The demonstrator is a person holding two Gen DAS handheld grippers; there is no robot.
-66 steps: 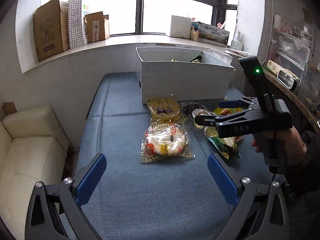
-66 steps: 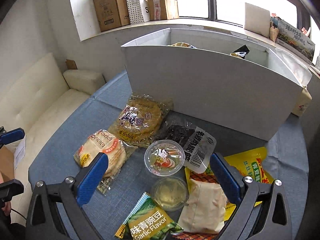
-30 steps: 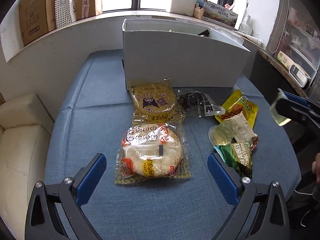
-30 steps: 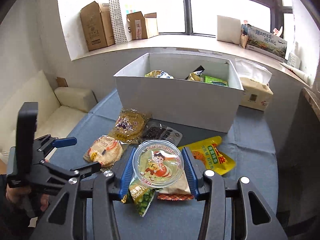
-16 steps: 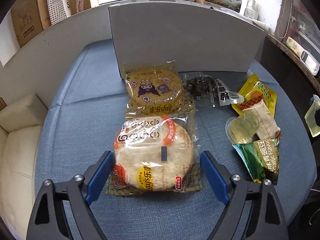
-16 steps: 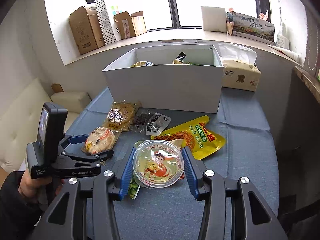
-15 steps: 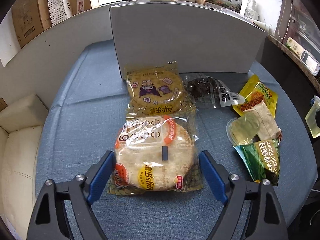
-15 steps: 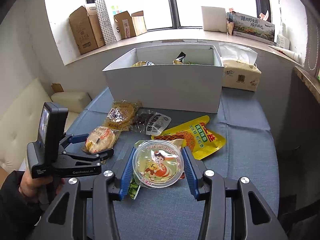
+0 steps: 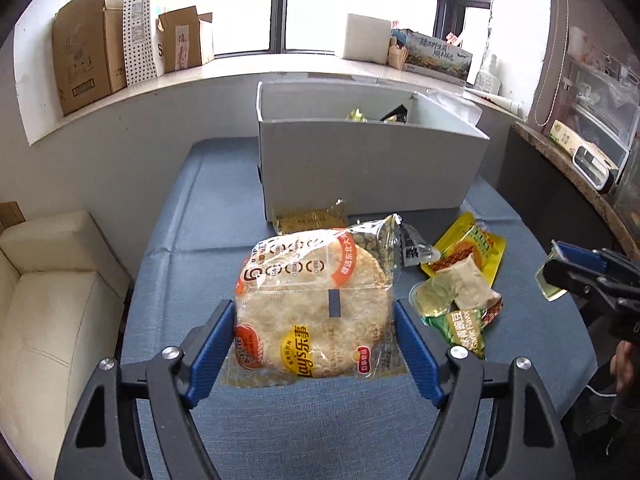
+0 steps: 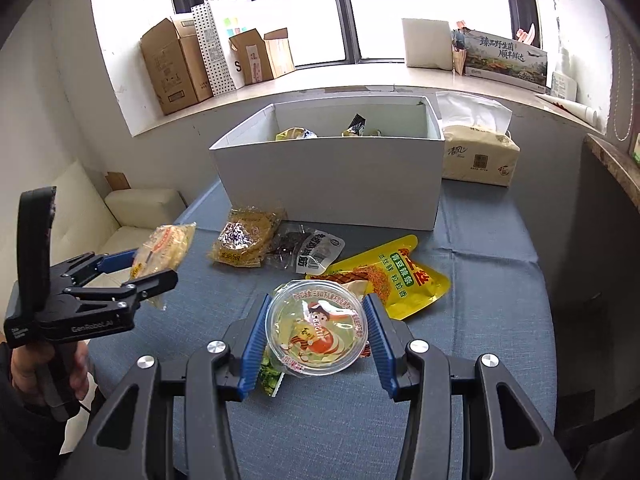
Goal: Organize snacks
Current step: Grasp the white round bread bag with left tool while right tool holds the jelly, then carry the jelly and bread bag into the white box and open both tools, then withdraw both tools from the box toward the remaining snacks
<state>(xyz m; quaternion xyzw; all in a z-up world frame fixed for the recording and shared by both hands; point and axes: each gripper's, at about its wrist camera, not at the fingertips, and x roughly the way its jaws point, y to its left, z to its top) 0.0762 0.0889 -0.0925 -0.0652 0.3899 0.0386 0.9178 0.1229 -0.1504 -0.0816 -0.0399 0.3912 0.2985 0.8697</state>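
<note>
My left gripper (image 9: 314,328) is shut on a round Lay's rice cracker pack (image 9: 312,300) and holds it above the blue table; it also shows in the right wrist view (image 10: 164,250). My right gripper (image 10: 316,334) is shut on a clear jelly cup (image 10: 316,330) with a cartoon lid, held above the table. The white box (image 9: 368,164) with several snacks inside stands at the back of the table (image 9: 200,240). On the table lie a yellow cracker pack (image 10: 246,236), a dark snack bag (image 10: 308,250), a yellow bag (image 10: 396,276), a second jelly cup (image 9: 430,300) and a green pea bag (image 9: 464,330).
A tissue pack (image 10: 478,154) stands right of the box. A cream sofa (image 9: 48,300) is left of the table. Cardboard boxes (image 9: 88,56) sit on the windowsill. A dark counter (image 9: 560,184) is at the right.
My left gripper has closed on the Lay's cracker pack and lifted it off the table. My right gripper still holds the jelly cup, now a little nearer the box.
</note>
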